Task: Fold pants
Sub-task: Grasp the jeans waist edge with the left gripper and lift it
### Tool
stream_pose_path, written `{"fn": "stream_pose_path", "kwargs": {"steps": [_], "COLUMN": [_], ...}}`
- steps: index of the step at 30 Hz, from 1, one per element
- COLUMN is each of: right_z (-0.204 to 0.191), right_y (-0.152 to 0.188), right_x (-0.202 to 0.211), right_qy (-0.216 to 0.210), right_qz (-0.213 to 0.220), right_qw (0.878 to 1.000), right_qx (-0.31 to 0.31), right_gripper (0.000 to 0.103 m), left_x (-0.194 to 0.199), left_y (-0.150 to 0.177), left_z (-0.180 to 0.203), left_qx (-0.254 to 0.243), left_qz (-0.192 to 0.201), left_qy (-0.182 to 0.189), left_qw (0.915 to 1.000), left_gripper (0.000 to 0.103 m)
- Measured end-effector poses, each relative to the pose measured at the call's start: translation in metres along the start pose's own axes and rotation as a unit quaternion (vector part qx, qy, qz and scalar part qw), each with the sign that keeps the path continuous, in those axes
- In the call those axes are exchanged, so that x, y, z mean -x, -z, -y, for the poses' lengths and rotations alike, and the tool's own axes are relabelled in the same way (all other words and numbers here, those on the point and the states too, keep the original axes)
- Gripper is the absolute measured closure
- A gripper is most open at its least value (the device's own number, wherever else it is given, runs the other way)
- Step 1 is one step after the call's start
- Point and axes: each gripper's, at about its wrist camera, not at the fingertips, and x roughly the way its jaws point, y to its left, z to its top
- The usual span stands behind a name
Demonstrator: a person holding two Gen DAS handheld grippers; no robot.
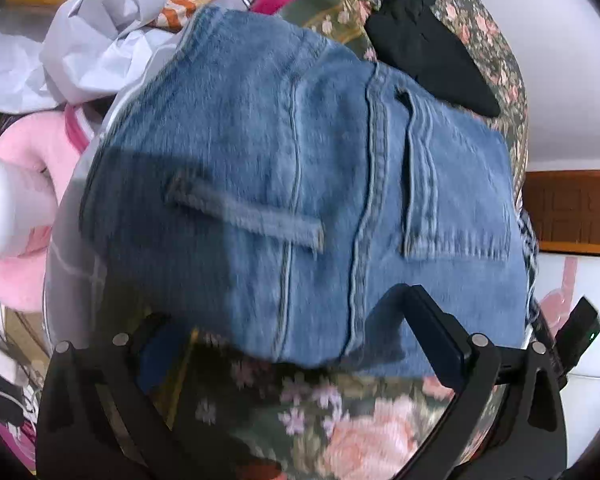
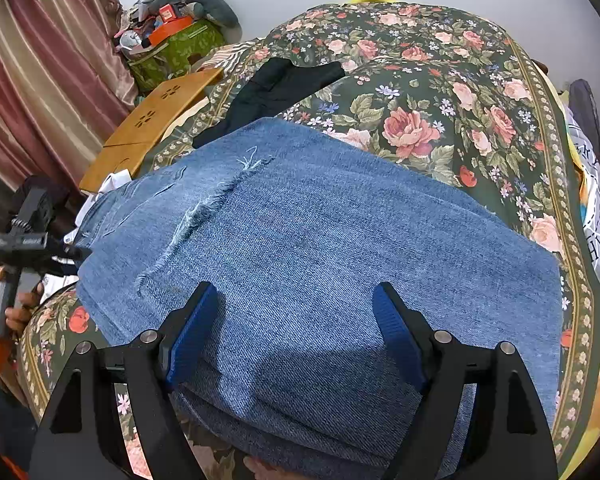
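Blue denim pants (image 2: 308,248) lie folded in layers on a floral bedspread (image 2: 440,92). In the left wrist view the waist end of the pants (image 1: 284,184) shows, with belt loops and a back pocket. My left gripper (image 1: 284,340) is open, its fingers apart at the near edge of the denim and holding nothing. My right gripper (image 2: 296,332) is open above the folded leg end, its blue pads (image 2: 190,336) spread wide over the cloth. The left gripper (image 2: 18,236) also shows at the left edge of the right wrist view.
A black garment (image 2: 276,88) lies on the bedspread beyond the pants, also in the left wrist view (image 1: 428,48). A wooden lap table (image 2: 152,120) and a cluttered green box (image 2: 168,48) stand at the left. Pink and white cloths (image 1: 80,60) pile beside the bed.
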Motion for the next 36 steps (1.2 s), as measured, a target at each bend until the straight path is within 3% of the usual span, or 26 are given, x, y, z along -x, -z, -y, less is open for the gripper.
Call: {"fn": "stream_pose_path", "kwargs": {"steps": [3,5,8,13,15,19,24,27,32,36], "right_z": [0.0,0.0,0.0,0.001,0.003,0.016,0.036,0.059,0.1,0.122], "right_y": [0.0,0.0,0.0,0.0,0.0,0.005,0.015,0.028,0.054,0.069], "right_x": [-0.001,-0.001,-0.002,0.0,0.003,0.019,0.051,0.069,0.076,0.063], "right_qy": [-0.002,-0.002,-0.002,-0.005,-0.004,-0.026,0.006,0.015,0.027,0.011], "right_qz": [0.0,0.0,0.001,0.003,0.005,0.014,0.047,0.064,0.064,0.036], "right_qw": [1.0,1.0,1.0,1.0,1.0,0.998,0.997,0.993,0.986,0.985], "right_qx": [-0.002,-0.001,-0.002,-0.008,-0.016,-0.053,-0.067,-0.096,-0.15,-0.167], "right_gripper": [0.025,0.025,0.025,0.025,0.028,0.028,0.028,0.028,0.028,0.025], "left_x": [0.005,0.013,0.018,0.037,0.045,0.07,0.118,0.135,0.152,0.14], "left_y": [-0.007,-0.009,-0.01,-0.004,-0.003,0.0,0.017,0.023,0.044,0.064], "left_z": [-0.006,-0.008,0.004,0.044,0.059,0.072,0.113,0.144,0.228,0.301], "left_qx": [0.011,0.013,-0.009,-0.082,-0.112,-0.147,-0.196,-0.222,-0.288,-0.355], "left_qz": [0.027,0.054,0.087,0.163,0.177,0.201,0.276,0.304,0.351,0.361], "left_qy": [-0.01,0.002,-0.007,-0.089,-0.126,-0.155,-0.212,-0.22,-0.206,-0.2], "left_qw": [0.9995,0.9984,0.9961,0.9791,0.9697,0.956,0.9168,0.9,0.8668,0.8386], "left_gripper": [0.026,0.045,0.059,0.074,0.075,0.077,0.08,0.081,0.082,0.082]}}
